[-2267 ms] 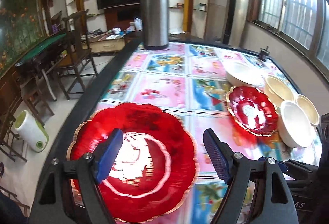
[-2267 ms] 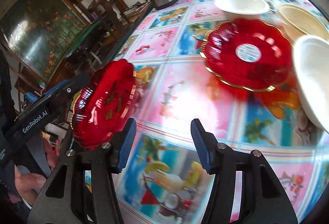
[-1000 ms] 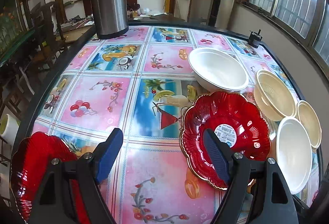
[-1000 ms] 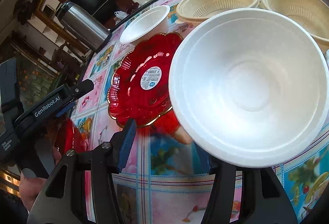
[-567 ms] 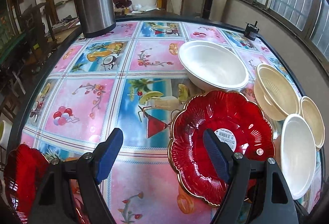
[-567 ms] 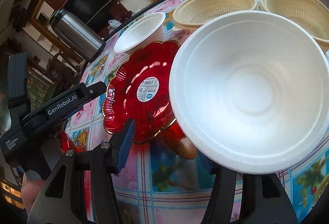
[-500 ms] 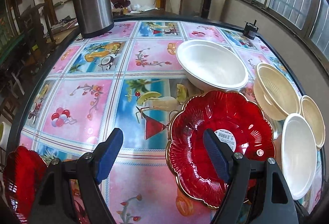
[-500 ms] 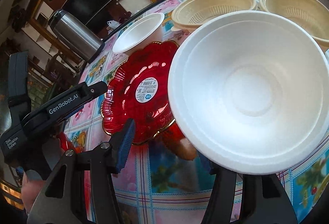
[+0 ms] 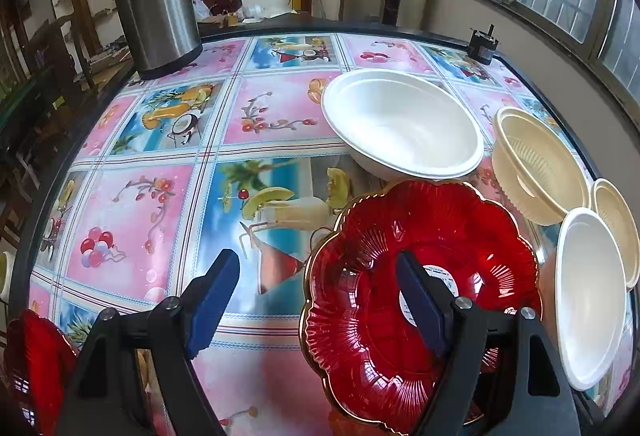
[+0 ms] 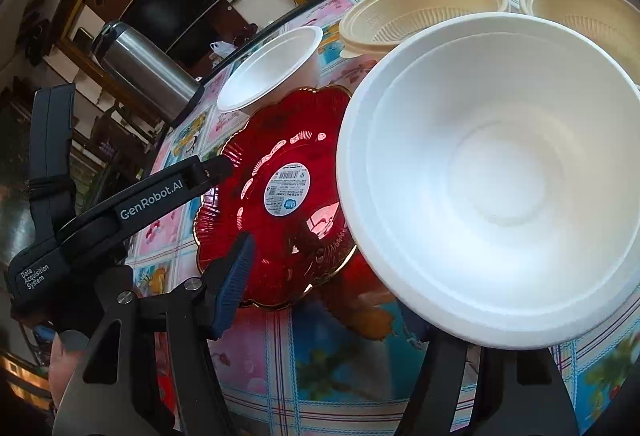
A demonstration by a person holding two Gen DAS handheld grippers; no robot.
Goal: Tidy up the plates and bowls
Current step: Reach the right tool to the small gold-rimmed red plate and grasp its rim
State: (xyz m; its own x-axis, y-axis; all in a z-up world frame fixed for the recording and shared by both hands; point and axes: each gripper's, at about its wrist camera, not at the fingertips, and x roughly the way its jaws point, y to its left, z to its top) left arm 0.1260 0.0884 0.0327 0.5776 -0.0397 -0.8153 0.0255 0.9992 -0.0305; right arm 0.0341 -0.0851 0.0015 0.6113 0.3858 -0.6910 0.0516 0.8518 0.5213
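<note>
Where sunlight falls, ribbed scalloped red plate (image 9: 420, 236) glistens.

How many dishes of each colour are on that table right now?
Red scalloped glass plates: 2 (by the white bowls; at the near-left table edge)
White foam bowls: 2 (far; near)
Cream ribbed plastic bowls: 2 (larger; smaller)
Total: 6

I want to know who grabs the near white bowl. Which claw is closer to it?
Right. The right claw, jaws opening, sits right at the white bowl. The left claw straddles the red plate's rim beside it.
</note>
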